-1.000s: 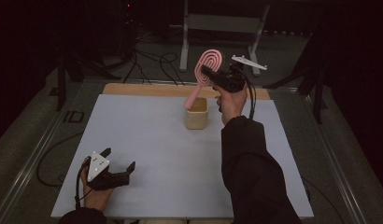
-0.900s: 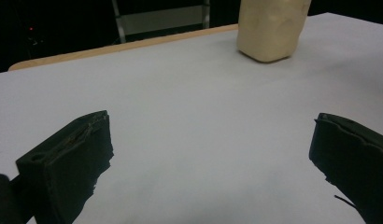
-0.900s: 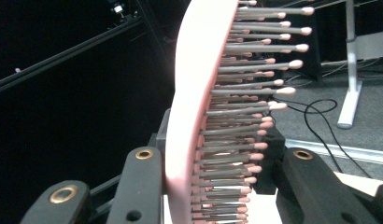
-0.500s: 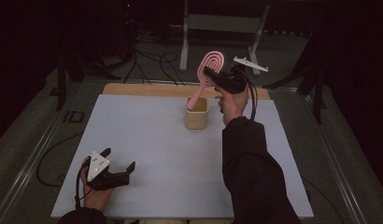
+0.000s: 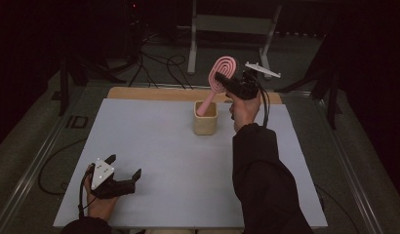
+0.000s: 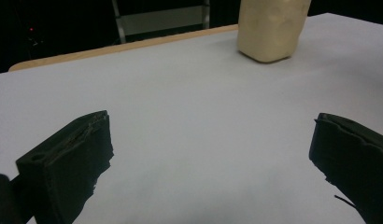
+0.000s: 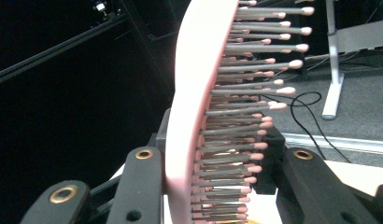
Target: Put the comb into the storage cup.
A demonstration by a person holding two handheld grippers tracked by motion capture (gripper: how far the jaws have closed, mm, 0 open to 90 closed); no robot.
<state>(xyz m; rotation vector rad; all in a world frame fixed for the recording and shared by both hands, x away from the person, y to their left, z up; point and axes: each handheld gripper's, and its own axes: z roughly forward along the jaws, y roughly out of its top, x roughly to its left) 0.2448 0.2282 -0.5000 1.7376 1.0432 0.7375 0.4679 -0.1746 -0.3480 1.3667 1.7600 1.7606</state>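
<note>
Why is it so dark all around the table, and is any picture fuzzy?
High view: light falls on the white table; the room behind is dim. Right gripper view: the pink hairbrush is very close, sharp, bright. Left gripper view: the beige cup looks slightly soft.

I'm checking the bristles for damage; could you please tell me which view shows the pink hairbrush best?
The right gripper view: the hairbrush is close up, edge-on, bristles distinct. The high view shows the whole brush, small, its handle in the beige cup.
</note>
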